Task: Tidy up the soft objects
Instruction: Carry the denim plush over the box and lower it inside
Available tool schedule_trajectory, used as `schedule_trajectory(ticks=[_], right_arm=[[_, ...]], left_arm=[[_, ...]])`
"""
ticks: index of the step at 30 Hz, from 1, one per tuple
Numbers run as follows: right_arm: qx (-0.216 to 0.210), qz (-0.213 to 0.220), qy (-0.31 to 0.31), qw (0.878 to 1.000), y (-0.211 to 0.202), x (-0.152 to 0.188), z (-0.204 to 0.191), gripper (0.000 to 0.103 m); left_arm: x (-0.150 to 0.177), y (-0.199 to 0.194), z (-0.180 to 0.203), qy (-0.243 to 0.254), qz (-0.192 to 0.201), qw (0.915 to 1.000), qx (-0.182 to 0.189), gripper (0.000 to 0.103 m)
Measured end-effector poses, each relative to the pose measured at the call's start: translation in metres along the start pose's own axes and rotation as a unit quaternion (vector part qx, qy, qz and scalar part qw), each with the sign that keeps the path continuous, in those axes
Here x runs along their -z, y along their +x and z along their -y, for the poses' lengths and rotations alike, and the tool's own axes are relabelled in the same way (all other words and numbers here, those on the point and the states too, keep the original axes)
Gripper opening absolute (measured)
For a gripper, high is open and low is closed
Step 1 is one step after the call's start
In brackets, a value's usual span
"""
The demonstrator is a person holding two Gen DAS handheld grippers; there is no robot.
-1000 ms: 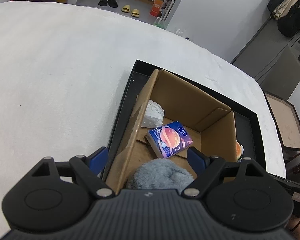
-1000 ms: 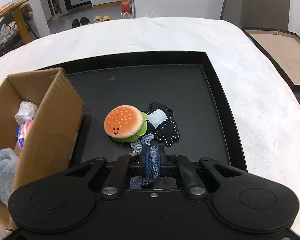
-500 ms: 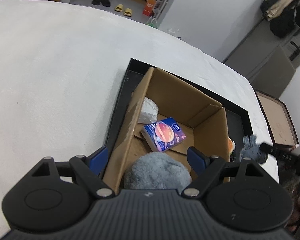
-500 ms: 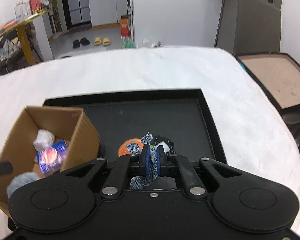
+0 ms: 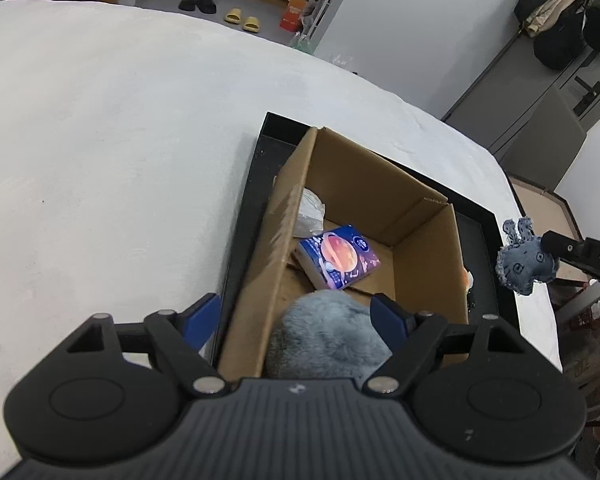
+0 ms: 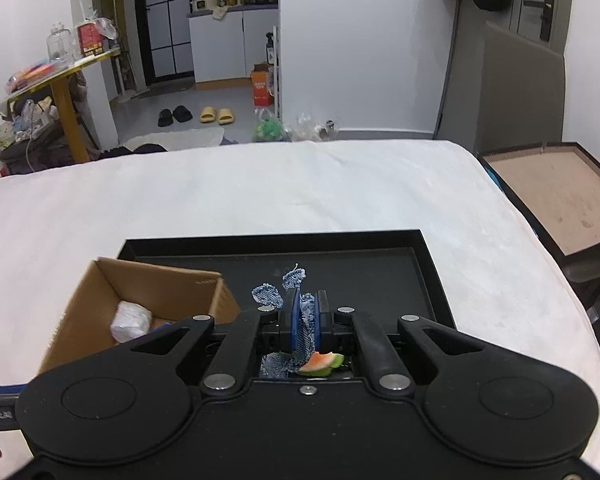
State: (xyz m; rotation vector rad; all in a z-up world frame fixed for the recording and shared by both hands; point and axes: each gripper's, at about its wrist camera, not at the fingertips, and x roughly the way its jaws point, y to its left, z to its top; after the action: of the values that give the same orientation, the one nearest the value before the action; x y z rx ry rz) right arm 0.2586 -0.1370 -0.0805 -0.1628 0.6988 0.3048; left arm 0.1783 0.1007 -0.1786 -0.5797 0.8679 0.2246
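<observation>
My left gripper (image 5: 296, 314) hangs over the near end of the cardboard box (image 5: 380, 184), its jaws closing. A grey plush (image 5: 328, 344) lies in the box between the fingers, along with the box's left wall. The left pad stands outside that wall, apart from the plush. My right gripper (image 6: 305, 320) is shut on a blue denim doll (image 6: 302, 308) and holds it in the air above the black tray (image 6: 380, 240). In the left wrist view the doll (image 5: 520, 266) hangs from that gripper (image 5: 550, 244), right of the box. A burger plush (image 6: 320, 360) lies on the tray below.
Inside the box are a blue tissue pack (image 5: 338, 256) and a crumpled white bag (image 5: 310, 212). The box (image 6: 156, 280) stands in the tray's left part, on a white bed. A brown-topped table (image 6: 560, 196) stands off the bed's right side.
My right gripper has risen with the denim doll off the tray, and the doll now shows at the right of the left wrist view. The left gripper's jaws have narrowed slightly.
</observation>
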Motion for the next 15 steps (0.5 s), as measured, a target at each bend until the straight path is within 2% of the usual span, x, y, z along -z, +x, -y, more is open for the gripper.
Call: schedule_trajectory(ticks=[2,4,7,13,15], right_arm=[[-0.003,0.004,-0.003,1.0,-0.002,-0.003,-0.006,0.007],[-0.006,0.007,-0.005,1.0,-0.005,-0.004,-0.012,0.007],[-0.011,0.014,-0.009,1.0,-0.007,-0.007,-0.023,0.007],[-0.018,0.02,-0.016,1.0,-0.009,-0.008,-0.043,0.007],[-0.02,0.021,-0.022,0.999,-0.01,-0.008,-0.049,0.007]], left_arm=[[0.0,-0.001,-0.002,0.003,0.001,1.0,0.004,0.074],[0.001,-0.001,-0.004,0.003,-0.003,0.9999,0.012,0.06],[0.003,0.001,-0.008,0.001,-0.007,0.9999,0.012,0.046],[0.003,0.003,-0.017,-0.011,-0.008,0.9999,-0.004,0.024],[0.004,0.002,-0.02,-0.013,-0.007,0.9999,-0.004,0.021]])
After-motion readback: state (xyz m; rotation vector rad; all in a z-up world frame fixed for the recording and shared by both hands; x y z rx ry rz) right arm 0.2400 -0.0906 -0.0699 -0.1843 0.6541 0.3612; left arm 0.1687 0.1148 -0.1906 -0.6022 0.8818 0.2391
